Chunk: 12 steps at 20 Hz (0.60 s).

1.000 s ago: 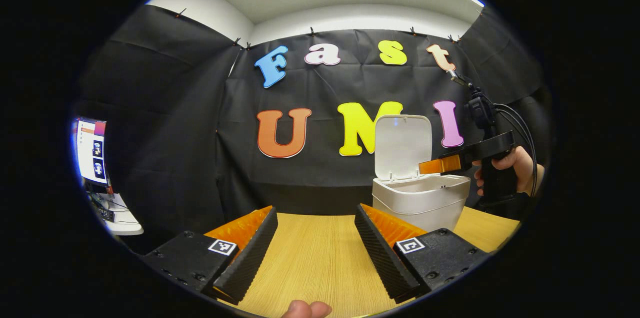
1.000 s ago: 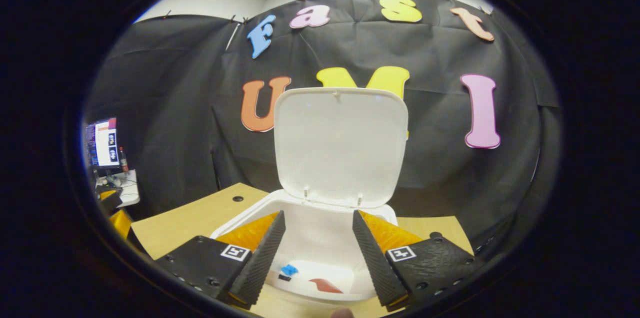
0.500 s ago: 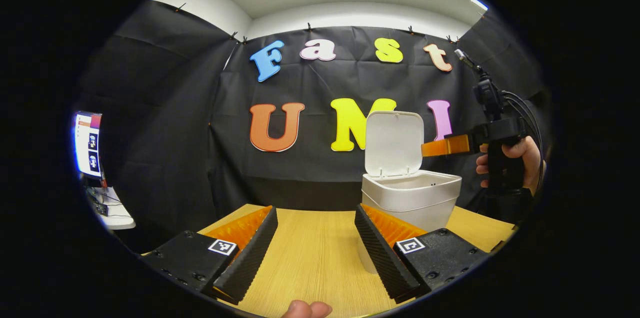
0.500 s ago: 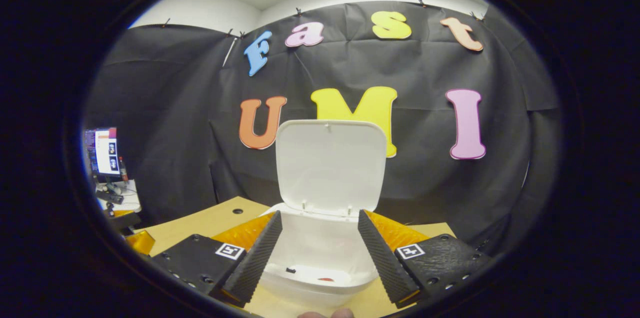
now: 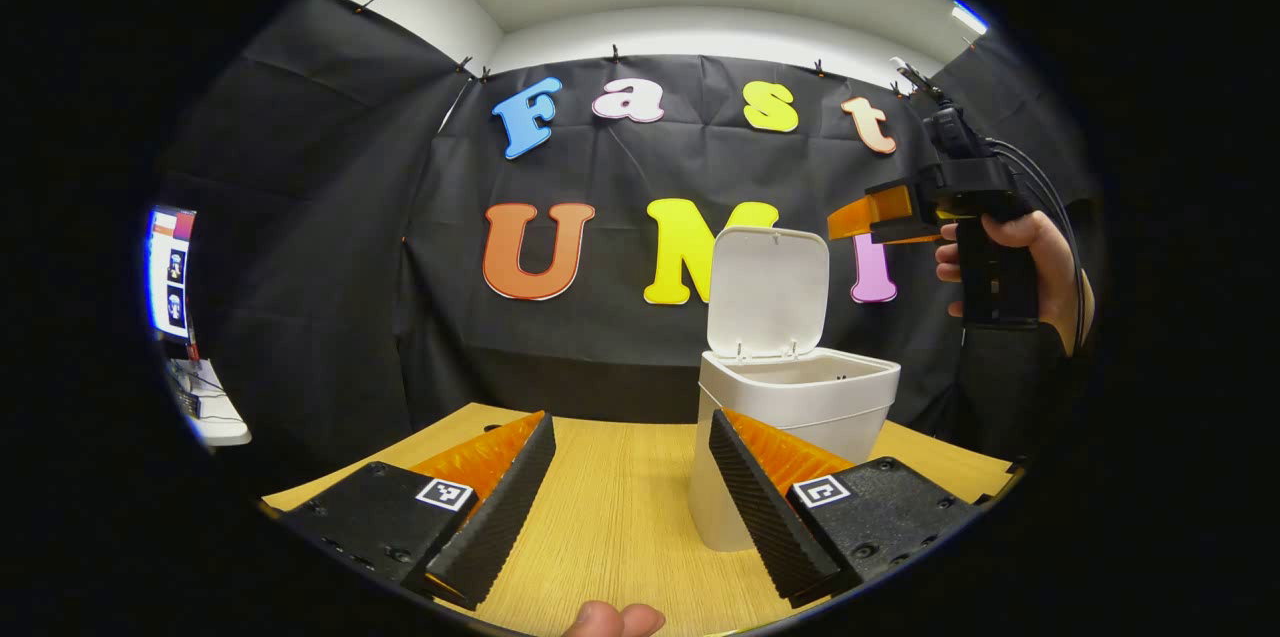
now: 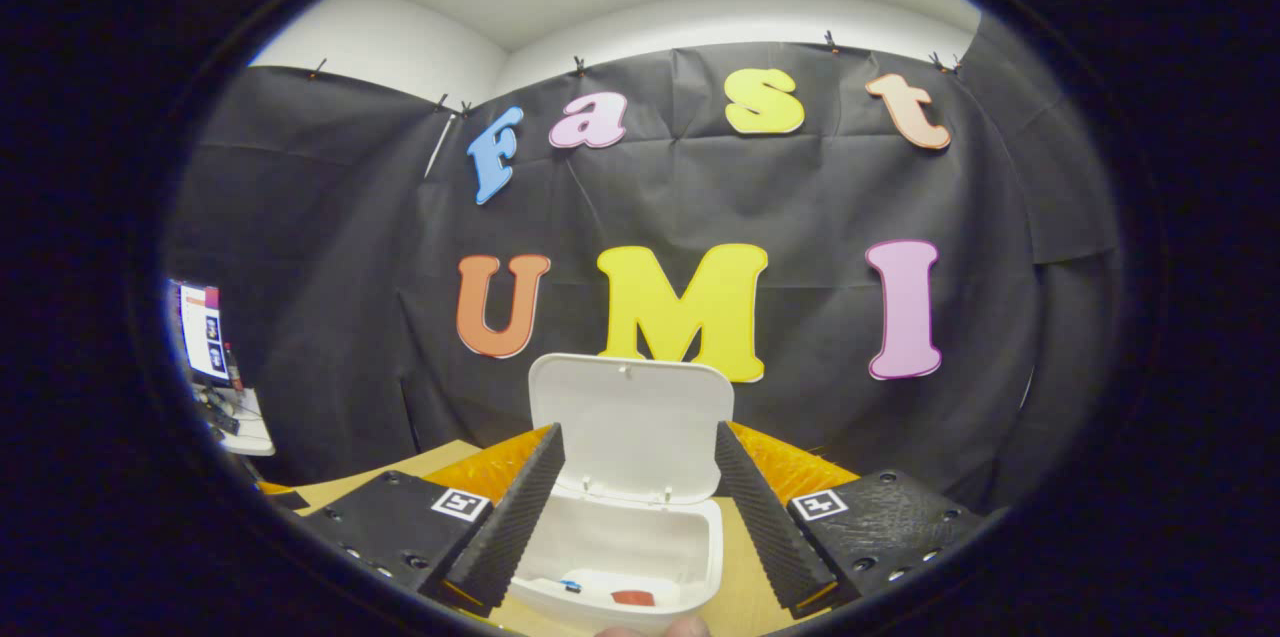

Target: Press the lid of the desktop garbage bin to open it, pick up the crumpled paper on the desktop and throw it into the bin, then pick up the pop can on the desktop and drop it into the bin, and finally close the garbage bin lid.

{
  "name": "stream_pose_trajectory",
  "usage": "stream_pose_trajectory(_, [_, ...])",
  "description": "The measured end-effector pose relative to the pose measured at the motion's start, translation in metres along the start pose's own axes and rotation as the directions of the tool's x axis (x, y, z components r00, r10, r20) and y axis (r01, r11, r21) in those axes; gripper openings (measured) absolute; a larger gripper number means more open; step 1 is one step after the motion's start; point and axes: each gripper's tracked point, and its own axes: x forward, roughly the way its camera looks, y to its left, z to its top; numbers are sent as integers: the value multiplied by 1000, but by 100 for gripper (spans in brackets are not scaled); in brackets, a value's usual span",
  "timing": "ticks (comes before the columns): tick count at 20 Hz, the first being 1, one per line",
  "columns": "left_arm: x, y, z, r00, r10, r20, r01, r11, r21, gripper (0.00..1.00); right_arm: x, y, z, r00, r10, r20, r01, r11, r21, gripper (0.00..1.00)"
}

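Both grippers' fingers spread wide and empty: left gripper (image 5: pixel 620 497) low over the table (image 5: pixel 610 527), right gripper (image 6: pixel 632 507) above the open-lidded bin (image 6: pixel 620 557).

No text can be read; the fingers bear only square markers (image 5: pixel 444 493).

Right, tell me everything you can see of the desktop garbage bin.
The garbage bin is a small white tub, plastic by its look, tapering toward its base, standing upright on the wooden table. Its lid is open, hinged at the back rim and standing nearly upright, with a small catch at its top edge. In the right gripper view, small blue and red items lie on its floor. Nothing else touches it; the right gripper hangs above it, apart.
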Motion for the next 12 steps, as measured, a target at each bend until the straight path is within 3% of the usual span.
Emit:
stream_pose_trajectory(8, [1,24,46,995,70,74,-71,997,22,100,65,4,45,998,-31,48,31,1000,-1,93])
stream_pose_trajectory(12, [4,15,51,996,53,73,-54,998,14,99,103,2,70,991,-65,114,65,998,2,93])
